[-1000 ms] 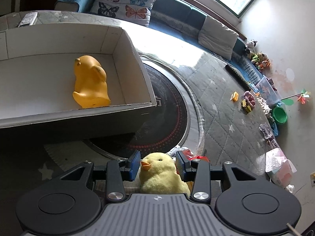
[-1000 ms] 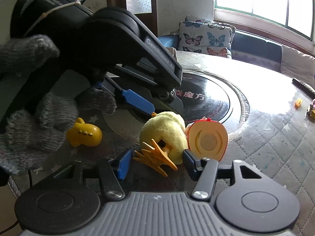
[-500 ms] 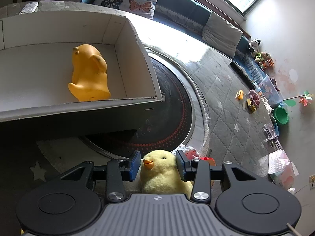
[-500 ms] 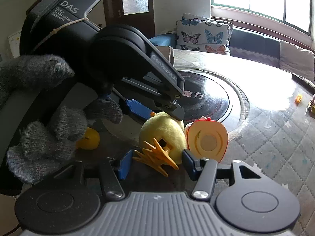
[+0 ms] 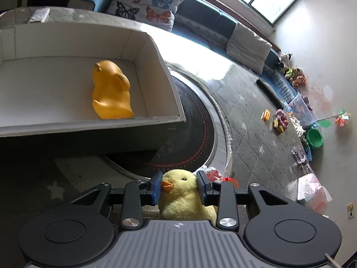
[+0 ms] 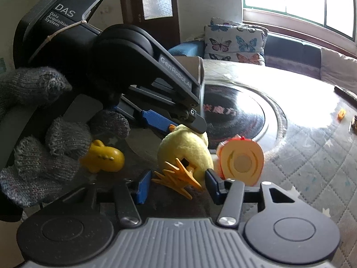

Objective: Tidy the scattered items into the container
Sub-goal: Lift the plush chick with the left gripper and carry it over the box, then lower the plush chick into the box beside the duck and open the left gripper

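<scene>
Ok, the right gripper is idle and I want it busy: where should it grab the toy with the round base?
Probably across the rim of the round base. The toy lies on its side with that flat disc facing the open right gripper. The fingers could straddle the disc coming straight forward, shifted right of the chick that the left gripper holds. The pink body behind is mostly hidden.

You're seeing a pale yellow plush chick (image 5: 185, 197) with an orange beak, an orange-yellow toy (image 5: 111, 91) in the white box (image 5: 165, 76), and butterfly-patterned cushions (image 5: 145, 4).
</scene>
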Motion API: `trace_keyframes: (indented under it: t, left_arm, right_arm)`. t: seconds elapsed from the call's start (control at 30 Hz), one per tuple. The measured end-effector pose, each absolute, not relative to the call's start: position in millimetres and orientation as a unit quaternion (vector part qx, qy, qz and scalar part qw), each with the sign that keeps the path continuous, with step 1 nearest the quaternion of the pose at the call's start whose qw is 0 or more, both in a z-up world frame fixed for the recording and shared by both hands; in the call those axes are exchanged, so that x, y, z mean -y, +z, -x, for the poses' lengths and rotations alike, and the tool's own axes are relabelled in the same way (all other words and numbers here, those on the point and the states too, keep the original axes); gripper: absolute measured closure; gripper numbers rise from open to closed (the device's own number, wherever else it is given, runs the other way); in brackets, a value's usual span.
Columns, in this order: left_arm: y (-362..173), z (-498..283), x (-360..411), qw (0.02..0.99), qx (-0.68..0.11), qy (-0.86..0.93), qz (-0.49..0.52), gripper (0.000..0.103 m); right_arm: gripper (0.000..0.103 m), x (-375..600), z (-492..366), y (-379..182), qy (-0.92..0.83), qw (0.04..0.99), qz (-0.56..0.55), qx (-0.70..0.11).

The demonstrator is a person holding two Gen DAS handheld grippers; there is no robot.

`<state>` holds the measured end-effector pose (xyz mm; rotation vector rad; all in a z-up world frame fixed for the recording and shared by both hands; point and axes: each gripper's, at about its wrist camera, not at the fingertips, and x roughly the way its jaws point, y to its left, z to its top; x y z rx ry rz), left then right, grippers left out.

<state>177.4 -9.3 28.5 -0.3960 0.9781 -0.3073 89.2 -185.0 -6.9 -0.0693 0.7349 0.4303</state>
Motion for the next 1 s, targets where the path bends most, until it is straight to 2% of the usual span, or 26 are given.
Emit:
trace_keyframes:
  t: [0.6, 0.8, 1.0]
  left_arm:
    - [107.3, -194.7, -68.0, 0.905, -0.358, -0.078, 0.215, 0.067]
    - [105.7, -224.9, -100.7, 0.907, -0.354, -0.049, 0.223, 0.067]
    - [79.7, -248.4, -123.7, 0.894, -0.379, -0.030, 0.236, 0.067]
  right_arm:
    - [0.051, 123.9, -136.4, 56.4, 0.294, 0.916, 0.073, -0.263]
    - [0.051, 93.8, -176.4, 57.6, 0.317, 0.909, 0.070, -0.261]
    - [0.051, 70.7, -207.7, 35.9, 0.327, 0.897, 0.073, -0.287]
